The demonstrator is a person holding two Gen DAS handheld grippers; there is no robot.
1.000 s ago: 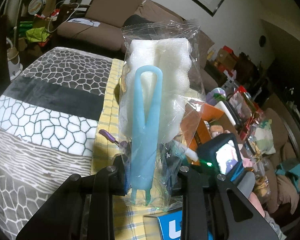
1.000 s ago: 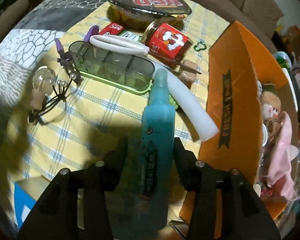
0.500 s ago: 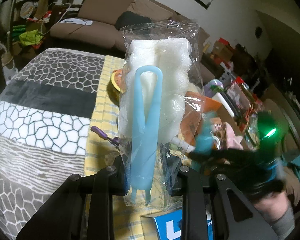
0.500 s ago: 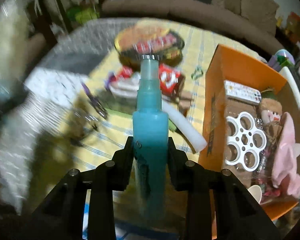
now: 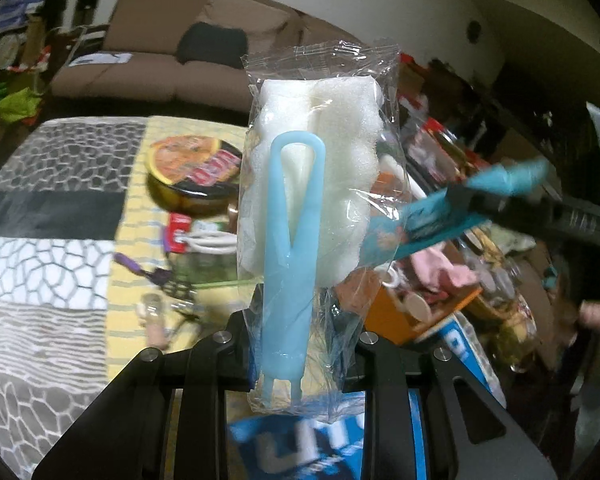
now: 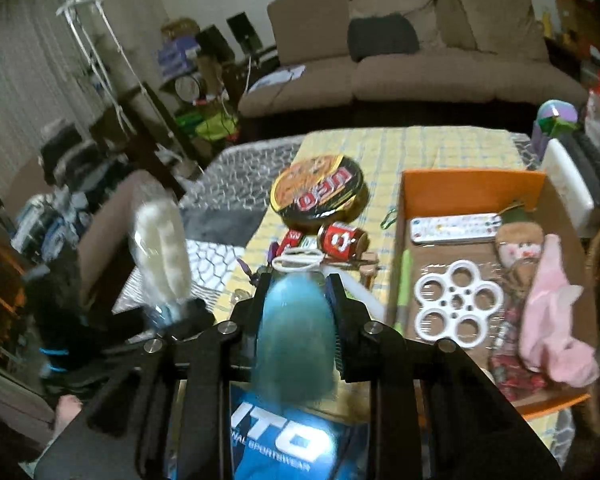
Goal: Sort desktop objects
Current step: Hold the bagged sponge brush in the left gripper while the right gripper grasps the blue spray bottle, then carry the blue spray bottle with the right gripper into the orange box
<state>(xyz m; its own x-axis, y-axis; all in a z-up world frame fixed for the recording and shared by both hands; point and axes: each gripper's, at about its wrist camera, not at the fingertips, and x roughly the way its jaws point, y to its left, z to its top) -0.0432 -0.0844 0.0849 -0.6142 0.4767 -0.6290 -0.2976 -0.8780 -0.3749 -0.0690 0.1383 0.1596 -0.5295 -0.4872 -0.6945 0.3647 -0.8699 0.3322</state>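
My left gripper (image 5: 300, 340) is shut on a clear bag holding a white sponge brush with a blue handle (image 5: 300, 216), held upright above the table. It also shows in the right wrist view (image 6: 160, 240) at left. My right gripper (image 6: 296, 300) is shut on a teal spray bottle (image 6: 296, 340), raised high and tilted toward the camera. The bottle shows in the left wrist view (image 5: 460, 212), over the orange box (image 5: 392, 316). The orange box (image 6: 468, 178) holds a remote (image 6: 454, 228), a white ring tray (image 6: 456, 304), a doll and pink cloth.
On the yellow checked cloth (image 6: 380, 148) lie a round noodle bowl (image 6: 318, 192), a red jar (image 6: 342, 240), a white loop (image 6: 298, 260), purple clips (image 5: 140, 270) and a bulb (image 5: 152, 312). A blue printed box (image 6: 284, 440) sits at the near edge. A sofa stands behind.
My right gripper has lifted the teal bottle off the table and swung it up and right toward the orange box. My left gripper has kept the bagged brush raised and shifted slightly.
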